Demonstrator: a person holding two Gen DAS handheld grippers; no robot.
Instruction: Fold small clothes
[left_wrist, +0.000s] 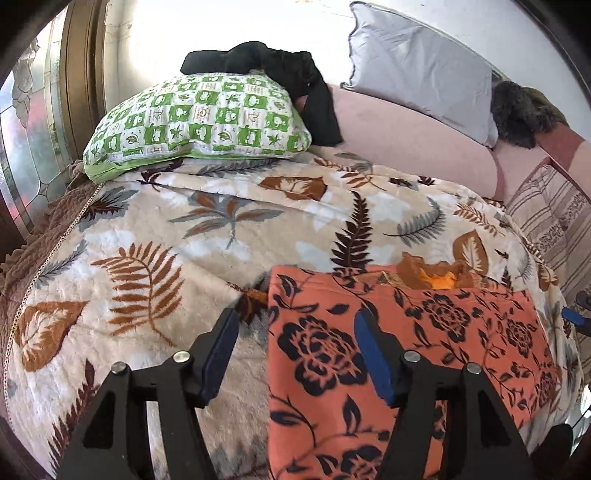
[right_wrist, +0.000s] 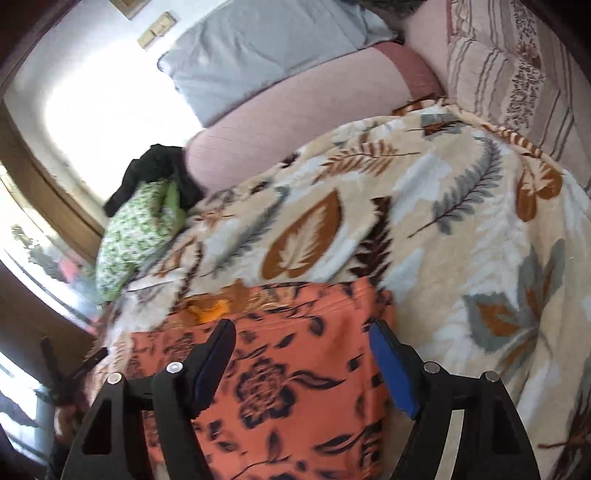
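Note:
An orange garment with black flowers (left_wrist: 424, 332) lies flat on the leaf-print blanket (left_wrist: 166, 240), its far edge bunched and showing a yellow-orange inside. My left gripper (left_wrist: 295, 350) is open and empty, hovering over the garment's left edge; one finger is over the blanket, the other over the cloth. In the right wrist view the same garment (right_wrist: 288, 387) lies below my right gripper (right_wrist: 303, 358), which is open and empty above the garment's right part. The right gripper's tip shows at the right edge of the left wrist view (left_wrist: 574, 317).
A green checked pillow (left_wrist: 199, 122) with a black garment (left_wrist: 295, 74) on it lies at the bed's far left. A grey pillow (left_wrist: 421, 70) leans on the pink headboard (left_wrist: 406, 136). A striped cushion (left_wrist: 554, 221) lies at the right. A window (left_wrist: 29, 129) is on the left.

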